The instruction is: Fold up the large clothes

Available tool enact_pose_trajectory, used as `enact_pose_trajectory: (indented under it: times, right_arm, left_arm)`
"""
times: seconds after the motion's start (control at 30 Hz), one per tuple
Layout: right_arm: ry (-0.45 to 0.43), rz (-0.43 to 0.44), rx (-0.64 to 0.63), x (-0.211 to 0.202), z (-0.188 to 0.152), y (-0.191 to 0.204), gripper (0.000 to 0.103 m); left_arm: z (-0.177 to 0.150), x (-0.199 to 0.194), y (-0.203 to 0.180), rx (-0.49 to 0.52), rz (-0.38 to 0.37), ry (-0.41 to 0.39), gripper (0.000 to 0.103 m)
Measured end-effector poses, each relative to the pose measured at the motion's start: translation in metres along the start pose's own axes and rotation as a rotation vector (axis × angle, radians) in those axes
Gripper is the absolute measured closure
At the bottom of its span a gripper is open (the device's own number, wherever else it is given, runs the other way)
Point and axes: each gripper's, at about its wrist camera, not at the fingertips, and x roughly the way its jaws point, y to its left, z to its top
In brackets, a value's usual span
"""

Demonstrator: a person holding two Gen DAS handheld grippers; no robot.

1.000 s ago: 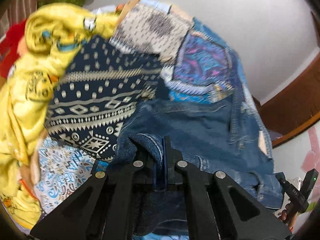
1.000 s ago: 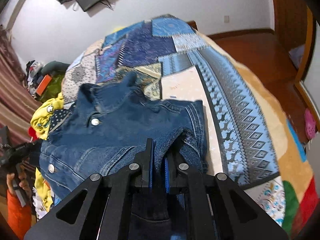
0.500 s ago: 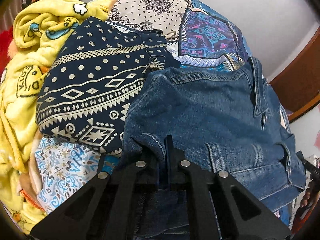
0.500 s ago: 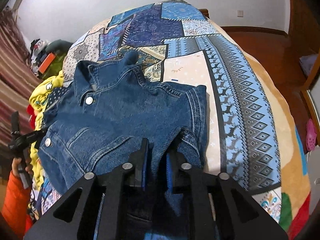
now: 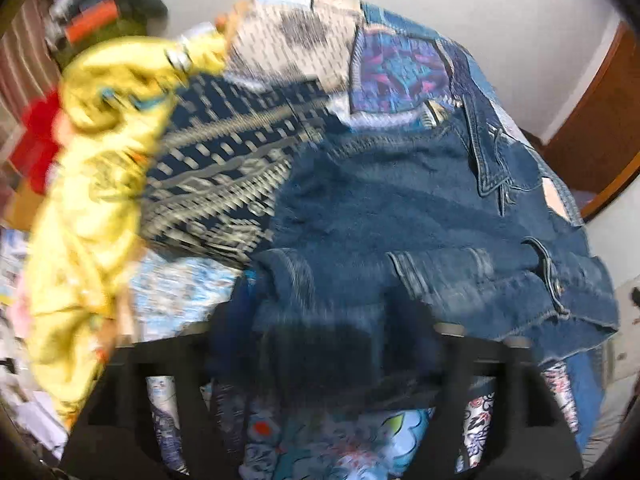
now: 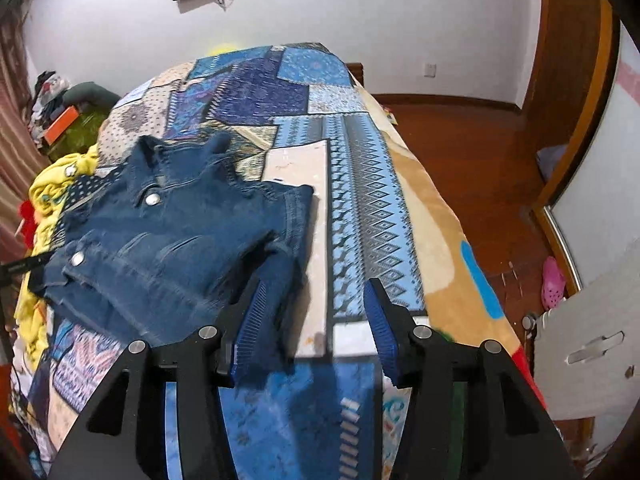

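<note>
A blue denim jacket [image 6: 172,248] lies folded on the patchwork bedspread [image 6: 360,216], collar toward the far end. My right gripper [image 6: 316,320] is open and empty, just right of the jacket's near edge, its left finger touching the denim. In the left wrist view the jacket [image 5: 400,208] fills the middle. My left gripper [image 5: 324,320] is blurred by motion; its jaws look spread apart with the jacket's near edge lying between and over them.
A yellow garment [image 5: 92,184] and a navy patterned cloth [image 5: 224,168] are piled left of the jacket. A red cloth [image 5: 36,140] lies further left. Wooden floor [image 6: 472,148] and a pink shoe [image 6: 554,280] are to the right of the bed.
Both grippers were shut on the jacket's near edge. Now the right one has opened and let go, and the left one has spread and is moving fast. The jacket has settled on the bed.
</note>
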Motion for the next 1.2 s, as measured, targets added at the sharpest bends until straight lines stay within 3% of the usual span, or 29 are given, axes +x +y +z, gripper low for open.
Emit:
enact_pose_trajectory:
  times: [0.07, 0.2, 0.43, 0.63, 0.8, 0.97, 1.2]
  right_arm:
    - [-0.008, 0.024, -0.012, -0.005, -0.004, 0.009, 0.055]
    - [-0.004, 0.083, -0.074, -0.009, -0.015, 0.040, 0.055]
    - [0.056, 0.174, -0.203, 0.002, -0.035, 0.089, 0.055]
    - [0.120, 0.190, -0.206, 0.026, -0.044, 0.105, 0.055]
    - [0.139, 0.153, -0.261, 0.040, -0.035, 0.115, 0.055]
    - [0.095, 0.116, -0.326, 0.045, -0.010, 0.121, 0.055]
    - [0.064, 0.067, -0.345, 0.064, 0.022, 0.119, 0.055]
  left_arm:
    - [-0.004, -0.023, -0.005, 0.033, 0.011, -0.069, 0.018]
    - [-0.013, -0.050, -0.010, 0.055, -0.014, -0.093, 0.014]
    - [-0.048, -0.037, -0.025, 0.129, 0.000, -0.004, 0.013]
    - [-0.071, -0.009, -0.026, 0.141, 0.041, 0.073, 0.013]
    - [-0.057, 0.002, -0.018, 0.106, 0.086, 0.080, 0.013]
    - [-0.033, 0.004, -0.013, 0.100, 0.089, 0.049, 0.013]
    - [0.009, 0.040, -0.012, 0.127, 0.142, 0.058, 0.013]
